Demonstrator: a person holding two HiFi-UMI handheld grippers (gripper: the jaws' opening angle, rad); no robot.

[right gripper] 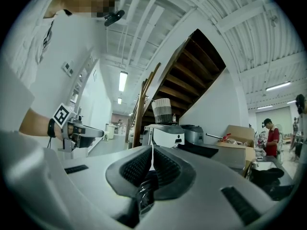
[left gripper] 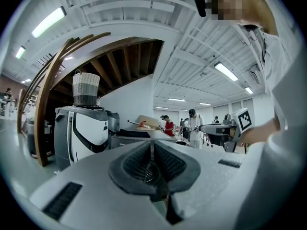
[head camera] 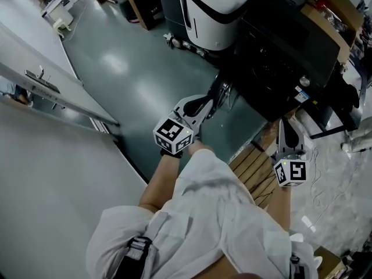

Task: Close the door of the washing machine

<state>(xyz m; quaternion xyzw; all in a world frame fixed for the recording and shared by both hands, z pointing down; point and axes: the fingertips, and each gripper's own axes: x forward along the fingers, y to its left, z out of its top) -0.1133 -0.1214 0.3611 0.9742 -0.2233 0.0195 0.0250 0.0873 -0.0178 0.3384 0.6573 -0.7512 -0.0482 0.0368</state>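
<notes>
In the head view a big dark machine point(head camera: 279, 57) stands ahead on the right; I cannot make out its door. My left gripper point(head camera: 220, 93) points level at the machine's near left corner, jaws shut and empty. My right gripper point(head camera: 285, 125) is held near the machine's front edge, also shut with nothing in it. In the left gripper view the closed jaws of the left gripper point(left gripper: 152, 148) face the room, with the right gripper point(left gripper: 221, 128) off to the right. In the right gripper view the shut right gripper point(right gripper: 152, 153) sees the left gripper point(right gripper: 79, 131) at its left.
A white appliance with a black stripe point(head camera: 214, 10) stands beyond the dark machine, a woven basket point(left gripper: 86, 88) on top. A wooden pallet point(head camera: 256, 170) lies under my right arm. A long white counter point(head camera: 52, 92) runs at the left. A staircase point(right gripper: 192, 66) rises behind; people point(left gripper: 194, 123) stand far off.
</notes>
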